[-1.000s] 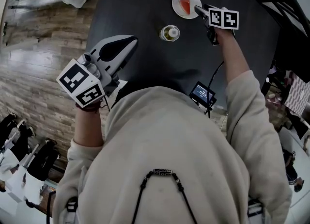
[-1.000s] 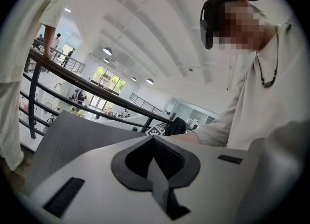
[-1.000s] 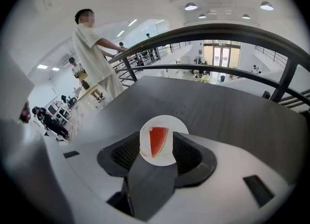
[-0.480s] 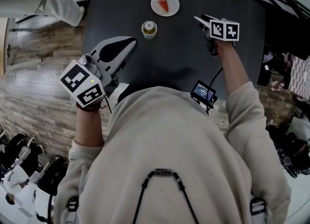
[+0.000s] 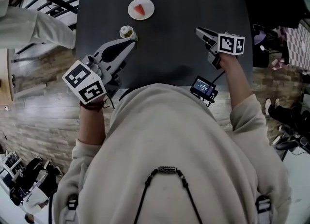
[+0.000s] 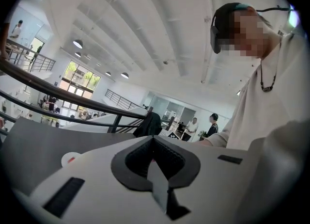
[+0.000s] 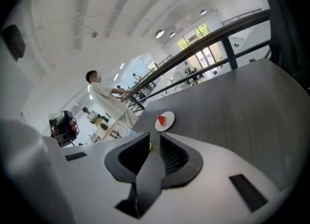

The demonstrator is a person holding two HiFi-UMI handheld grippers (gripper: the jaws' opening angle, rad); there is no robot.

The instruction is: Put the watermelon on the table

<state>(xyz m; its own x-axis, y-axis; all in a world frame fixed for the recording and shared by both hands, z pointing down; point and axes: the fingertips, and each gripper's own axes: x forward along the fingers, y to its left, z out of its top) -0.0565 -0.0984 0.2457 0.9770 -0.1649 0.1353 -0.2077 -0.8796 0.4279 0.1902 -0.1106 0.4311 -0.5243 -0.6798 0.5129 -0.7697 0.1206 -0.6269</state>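
Fingers (image 7: pixel 134 152) of the right gripper (image 5: pixel 199 31) are closing with nothing between them; the left gripper's (image 5: pixel 131 43) are together. Ahead of both, the watermelon (image 5: pixel 139 9) lies on its plate (image 5: pixel 149 6) on the desk (image 5: pixel 189 5).

Table (image 5: pixel 174 29): dark top, spanning the upper part of the view.
Plate (image 5: pixel 147 4): white, on the table's far left part.
Watermelon (image 5: pixel 139 9): a red slice lying on the plate.
Jar (image 5: pixel 127 32): small, pale lid, standing nearer than the plate.
Left gripper (image 5: pixel 130 43): tips together, just beside the jar.
Right gripper (image 5: pixel 198 31): over the table's right part, jaws closing with nothing between them.
Screen (image 5: pixel 203 87): small and lit, at the table's near edge.
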